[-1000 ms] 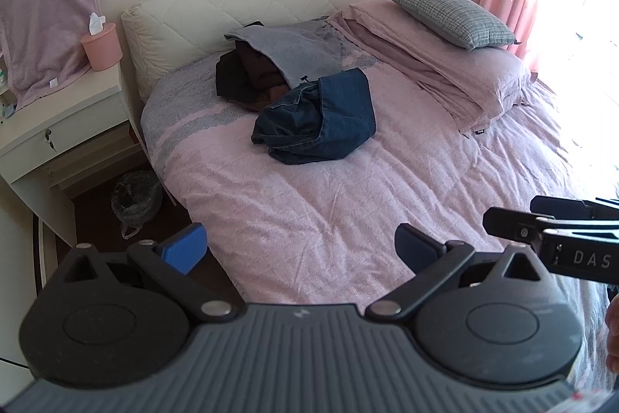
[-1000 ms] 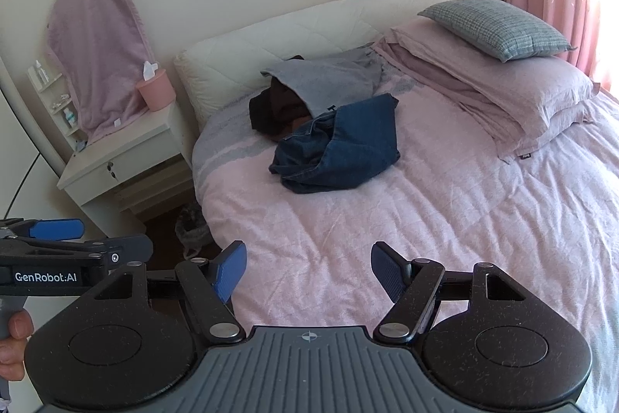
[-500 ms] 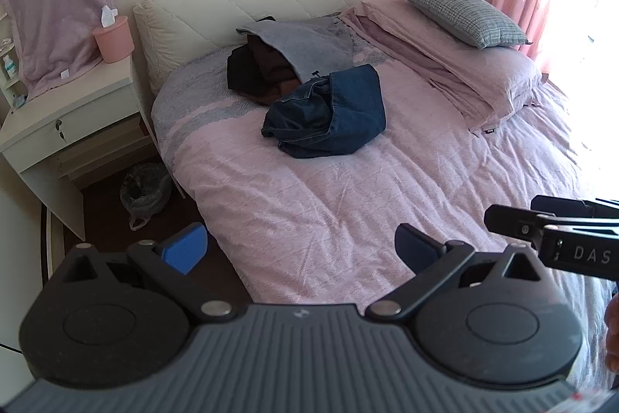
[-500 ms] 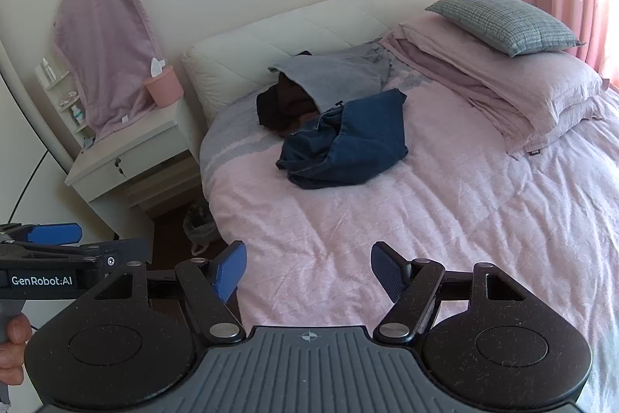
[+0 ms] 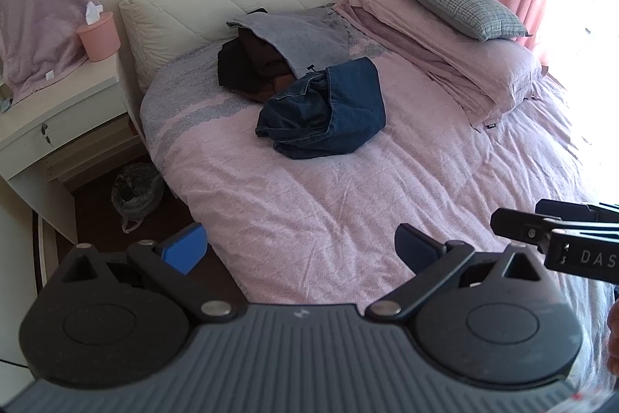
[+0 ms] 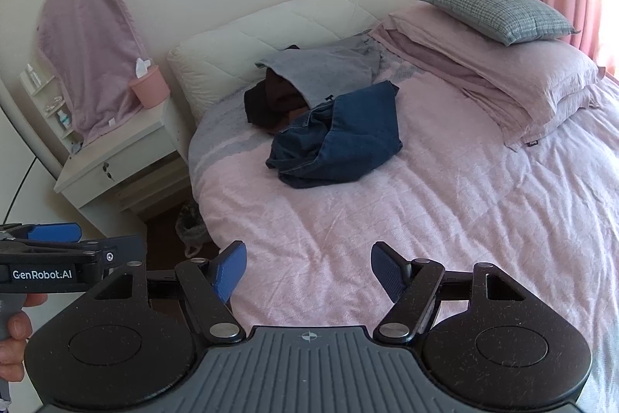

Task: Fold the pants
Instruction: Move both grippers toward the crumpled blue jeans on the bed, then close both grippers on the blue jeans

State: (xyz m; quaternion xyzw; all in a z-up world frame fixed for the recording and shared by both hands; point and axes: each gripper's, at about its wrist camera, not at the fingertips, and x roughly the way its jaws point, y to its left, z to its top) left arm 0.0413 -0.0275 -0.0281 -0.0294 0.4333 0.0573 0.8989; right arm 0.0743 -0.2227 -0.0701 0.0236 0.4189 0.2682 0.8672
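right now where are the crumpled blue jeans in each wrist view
Left wrist view: the blue jeans lie just above centre, on the pink bedspread.
Right wrist view: the jeans lie centre, slightly left.
Shared landmark: the grey garment directly behind them, by the headboard.
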